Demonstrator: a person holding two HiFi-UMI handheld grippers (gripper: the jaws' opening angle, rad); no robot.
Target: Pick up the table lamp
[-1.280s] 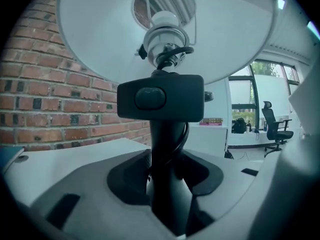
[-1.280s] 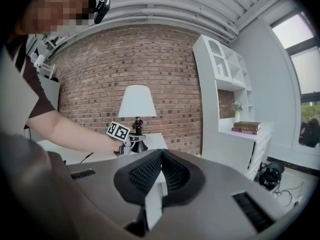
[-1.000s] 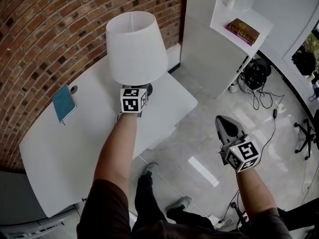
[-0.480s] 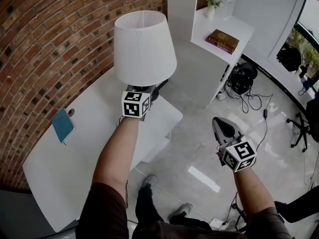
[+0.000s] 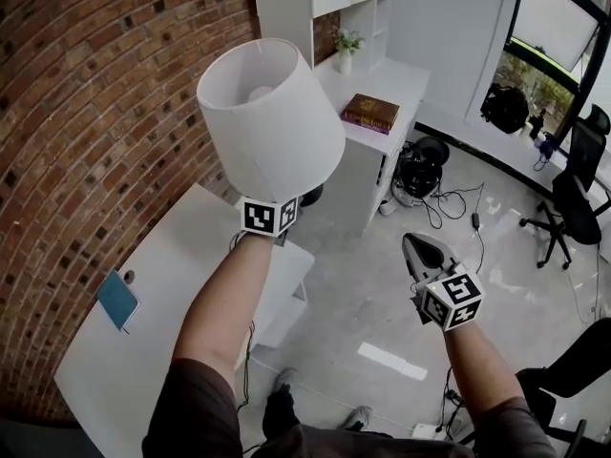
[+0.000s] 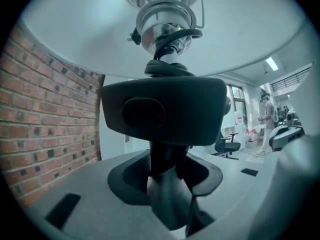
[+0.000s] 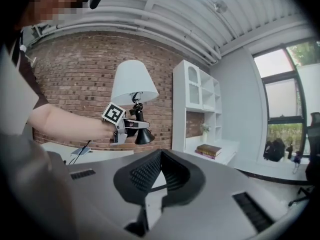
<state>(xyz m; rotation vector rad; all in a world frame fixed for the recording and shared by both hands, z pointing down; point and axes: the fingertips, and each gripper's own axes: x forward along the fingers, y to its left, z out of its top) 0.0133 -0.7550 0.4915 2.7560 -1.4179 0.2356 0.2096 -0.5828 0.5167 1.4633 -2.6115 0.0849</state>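
The table lamp hangs in the air above the white desk [image 5: 143, 332], tilted, its white shade [image 5: 272, 122] over its black base [image 5: 310, 196]. My left gripper [image 5: 286, 208] is shut on the lamp's thin black stem, just below the shade. In the left gripper view the stem [image 6: 162, 169] runs between the jaws, with the dark base [image 6: 162, 111] and the bulb socket [image 6: 167, 21] above. The right gripper view shows the shade [image 7: 132, 81] and left gripper [image 7: 132, 125] from the side. My right gripper [image 5: 420, 251] is held out over the floor, jaws together and empty [image 7: 155, 184].
A teal notebook [image 5: 117, 301] lies on the desk by the brick wall [image 5: 86, 113]. Behind stands a white shelf unit [image 5: 401, 79] with a book [image 5: 372, 113] and a small plant [image 5: 346, 46]. Cables [image 5: 449, 198] lie on the floor; an office chair [image 5: 573, 198] stands at the right.
My left gripper has lifted the lamp well up off the desk and tilted it. The right gripper has risen too, still empty. The desk has dropped lower in the head view.
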